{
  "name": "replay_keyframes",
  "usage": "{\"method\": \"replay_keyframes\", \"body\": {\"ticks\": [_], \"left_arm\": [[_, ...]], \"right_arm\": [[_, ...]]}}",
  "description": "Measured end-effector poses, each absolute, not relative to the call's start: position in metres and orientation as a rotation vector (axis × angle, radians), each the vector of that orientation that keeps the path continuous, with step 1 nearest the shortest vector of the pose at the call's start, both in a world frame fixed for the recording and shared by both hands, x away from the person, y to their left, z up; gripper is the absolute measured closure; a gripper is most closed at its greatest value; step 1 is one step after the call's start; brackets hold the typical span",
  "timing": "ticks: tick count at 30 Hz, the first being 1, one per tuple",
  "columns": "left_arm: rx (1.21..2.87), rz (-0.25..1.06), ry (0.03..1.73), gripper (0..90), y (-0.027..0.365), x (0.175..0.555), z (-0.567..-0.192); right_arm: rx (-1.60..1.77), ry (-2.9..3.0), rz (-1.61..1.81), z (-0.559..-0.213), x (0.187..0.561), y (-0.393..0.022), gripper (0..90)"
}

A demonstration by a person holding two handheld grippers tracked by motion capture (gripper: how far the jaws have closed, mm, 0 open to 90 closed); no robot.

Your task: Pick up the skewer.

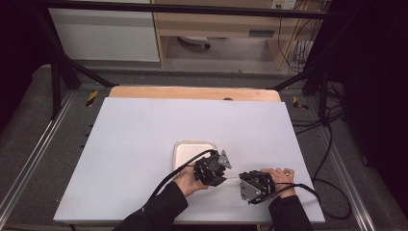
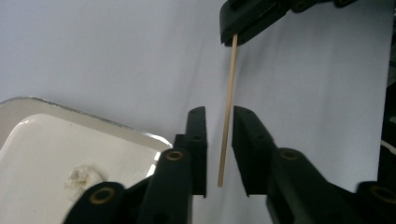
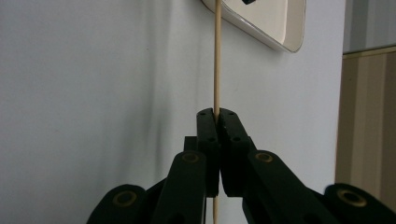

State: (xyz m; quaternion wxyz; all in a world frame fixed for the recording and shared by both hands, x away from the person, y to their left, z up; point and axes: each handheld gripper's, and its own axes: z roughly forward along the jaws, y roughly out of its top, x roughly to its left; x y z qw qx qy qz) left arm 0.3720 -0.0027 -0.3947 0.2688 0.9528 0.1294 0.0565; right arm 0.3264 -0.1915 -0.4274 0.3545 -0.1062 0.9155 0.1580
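Right tongs [image 3: 217, 114], at lower centre of the right gripper view, clamp a thin wooden skewer [image 3: 216, 56]. Left tongs [image 2: 219, 116] stand narrowly apart around its far end, pads clear: likely a handover. White tray [image 2: 42, 144] lies lower left on the table [image 1: 134, 139].

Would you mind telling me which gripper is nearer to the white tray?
Left. The left gripper overlaps the white tray's near corner; the right gripper, shut on the thin wooden stick, sits farther off to the side.

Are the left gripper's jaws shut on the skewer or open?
Open. The left gripper has a gap on both sides of the wooden skewer; the right gripper clamps it.
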Motion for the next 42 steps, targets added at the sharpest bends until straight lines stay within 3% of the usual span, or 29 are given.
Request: {"method": "replay_keyframes", "body": {"ticks": [3, 7, 18, 29, 34, 36, 37, 42], "left_arm": [[2.616, 0.17, 0.346, 67.2, -0.006, 0.373, -0.396], [2.652, 0.133, 0.335, 67.3, -0.012, 0.374, -0.397], [2.733, 0.135, 0.309, 86.7, -0.024, 0.375, -0.406], [2.743, 0.169, 0.282, 88.6, -0.024, 0.371, -0.404], [2.705, 0.194, 0.292, 88.6, -0.013, 0.37, -0.401], [2.697, 0.2, 0.297, 88.7, -0.01, 0.37, -0.401], [2.687, 0.211, 0.305, 88.6, -0.007, 0.37, -0.401], [2.651, 0.217, 0.355, 88.6, 0.017, 0.371, -0.398]], "right_arm": [[-0.277, 2.362, 0.392, -0.426, 0.327, -0.19, 88.7], [-0.317, 2.358, 0.347, -0.426, 0.328, -0.186, 88.7], [-0.35, 2.359, 0.304, -0.427, 0.328, -0.18, 88.7], [-0.331, 2.349, 0.316, -0.426, 0.326, -0.179, 86.4], [-0.206, 2.338, 0.421, -0.42, 0.328, -0.185, 65.9], [-0.163, 2.345, 0.454, -0.42, 0.329, -0.188, 63.9], [-0.084, 2.364, 0.531, -0.419, 0.329, -0.193, 56.5], [0.176, 2.399, 0.717, -0.414, 0.334, -0.207, 41.6]]}}
